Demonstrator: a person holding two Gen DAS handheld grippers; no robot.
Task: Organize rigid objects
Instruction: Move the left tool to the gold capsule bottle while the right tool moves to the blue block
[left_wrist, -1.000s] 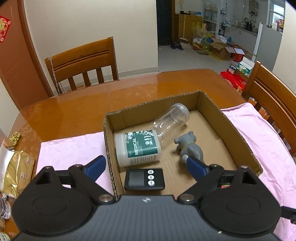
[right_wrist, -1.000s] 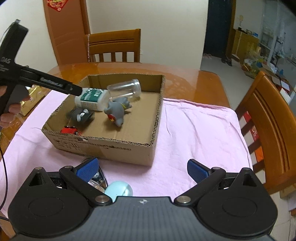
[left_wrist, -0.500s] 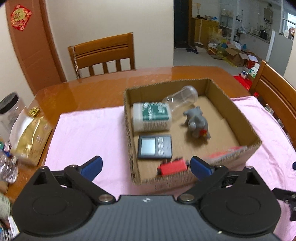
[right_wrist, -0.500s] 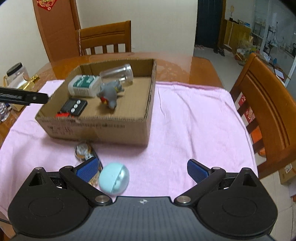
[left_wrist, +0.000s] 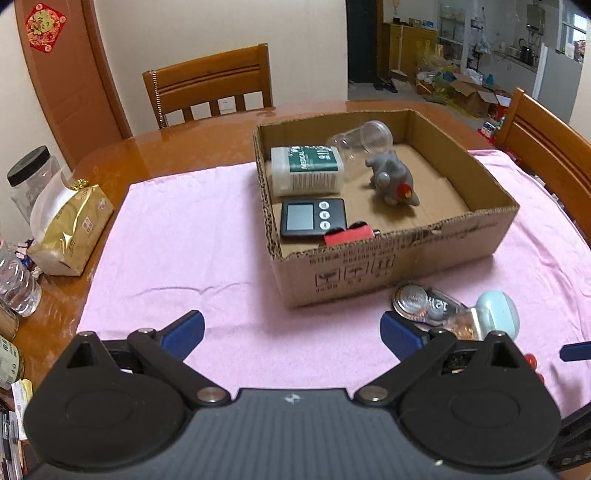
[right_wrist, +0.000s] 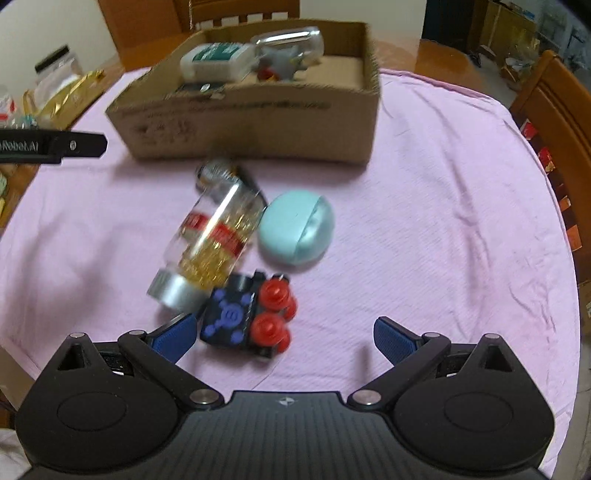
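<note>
- The right claw (right_wrist: 282, 334) hangs released over the near part of the pink cloth (right_wrist: 424, 221), its blue pads spread wide with nothing pressed between them.
- Just beyond its left pad lies a black block with blue dots and red knobs (right_wrist: 248, 317), close to that pad; whether they touch I cannot tell.
- Against the block's far left side lies a clear jar with gold bits and a silver cap (right_wrist: 210, 247) on its side, cap end toward the claw.
- Just right of the jar sits a pale blue round case (right_wrist: 295, 229), further out than the block.
- Beyond the jar, toward the box, lies a small item too blurred to name.
- The left claw (left_wrist: 291, 332) is also released and empty; its jaws have just been opening and now stand wide over bare cloth near the desk's near edge.
- Ahead and to its right stands the cardboard box (left_wrist: 406, 258) on the cloth, toward the desk's far side.
- Inside the box: a white bottle with a green label (left_wrist: 306, 170) in the far left corner, a clear plastic jar (left_wrist: 362, 138) at the far wall, a grey toy figure (left_wrist: 393, 177) mid-floor, a black timer (left_wrist: 313, 218) and a red item (left_wrist: 347, 235) by the near wall.
- A gold packet (left_wrist: 70, 229) lies on the desk's left edge, off the cloth.
</note>
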